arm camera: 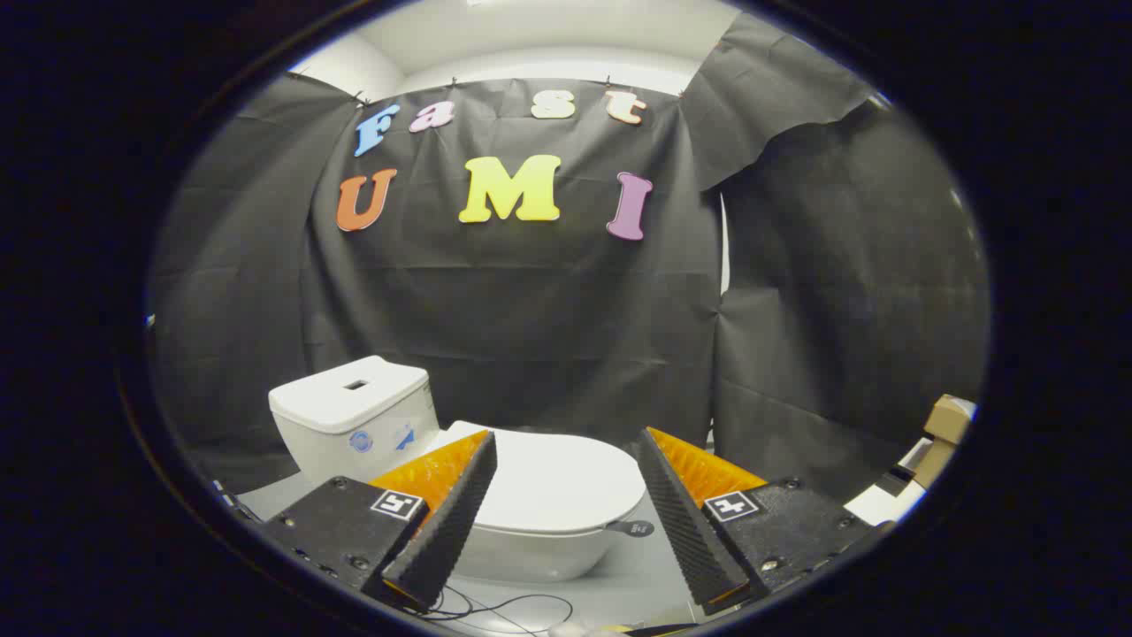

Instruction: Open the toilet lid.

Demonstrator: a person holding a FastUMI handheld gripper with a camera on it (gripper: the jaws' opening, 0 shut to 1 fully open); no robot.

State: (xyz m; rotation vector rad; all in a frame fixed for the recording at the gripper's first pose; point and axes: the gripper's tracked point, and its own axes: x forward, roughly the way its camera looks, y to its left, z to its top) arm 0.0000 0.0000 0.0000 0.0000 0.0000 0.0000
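You are in a booth with black cloth walls (531, 310) hung all around, and a pale grey floor (637, 575) down low.

In the gripper view, a small white toilet (495, 495) sits on that floor. Its tank (354, 416) stands at the far left. The toilet lid (557, 487) lies flat and shut on the bowl, stretching out to the right of the tank. A small dark tab (632, 528) sticks out at the lid's near right edge.

Your gripper (566, 513) hangs in the air, its two fingers wide apart and holding nothing. The lid sits just ahead of them, in the gap between them.

You are at the very start, I think: the lid is not yet touched. Next you need to go lower and closer, get a finger under the lid's front edge, maybe at that tab, then lift up and back toward the tank.

Some thin wires (495, 610) lie on the floor close to you. The left finger hides part of the bowl. Boxes (942, 429) at the far right are cut off and hard to make out.
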